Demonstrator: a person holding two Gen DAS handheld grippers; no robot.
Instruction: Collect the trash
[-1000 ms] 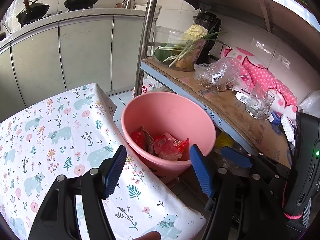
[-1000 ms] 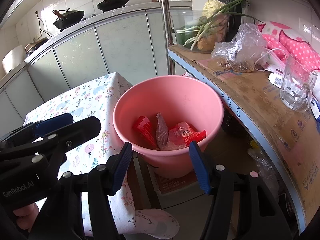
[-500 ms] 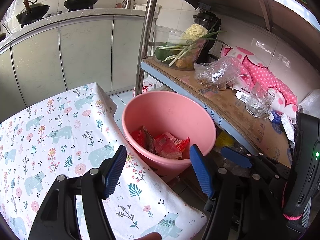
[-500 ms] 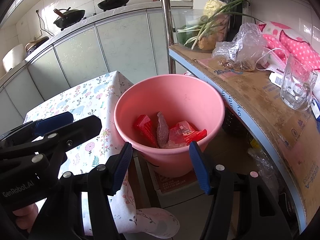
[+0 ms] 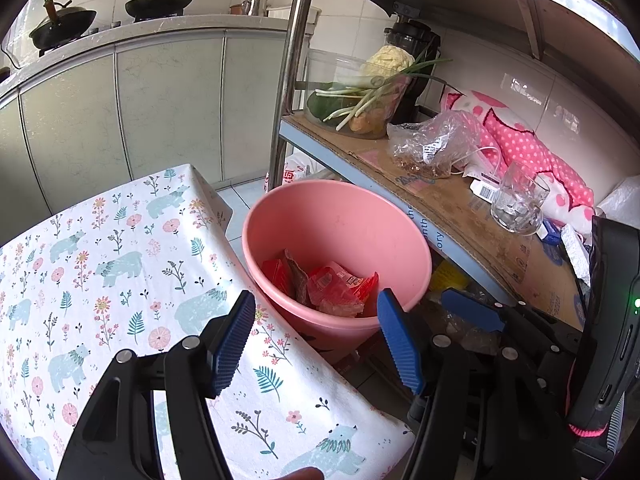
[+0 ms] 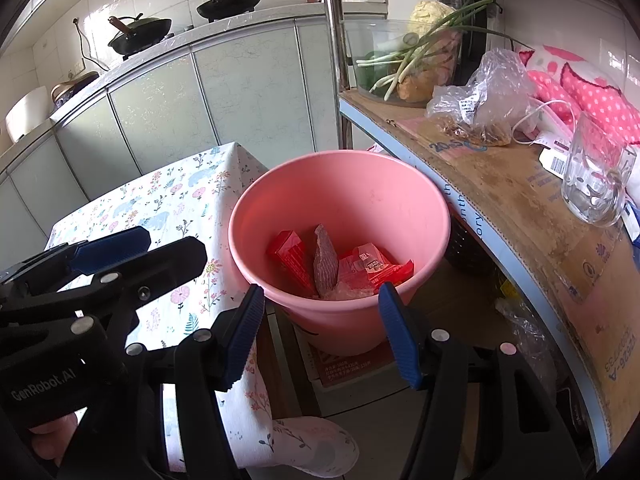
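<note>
A pink bucket (image 5: 340, 216) stands on the floor between the table and the shelf, also in the right wrist view (image 6: 340, 184). Red wrappers (image 5: 336, 284) and a brown scrap (image 6: 325, 260) lie at its bottom. My left gripper (image 5: 316, 332) is open and empty, above the table edge just short of the bucket. My right gripper (image 6: 320, 328) is open and empty, in front of the bucket's near rim. The left gripper also shows at the left of the right wrist view (image 6: 120, 256).
A table with a floral cloth (image 5: 100, 272) lies left of the bucket. A metal shelf (image 6: 500, 200) on the right holds a vegetable container (image 6: 404, 60), a plastic bag (image 6: 480, 100), a glass mug (image 6: 596, 184) and pink cloth. Cabinets with pans stand behind.
Both grippers have stayed open and empty. The views have shifted only slightly; the bucket and trash have not moved.
</note>
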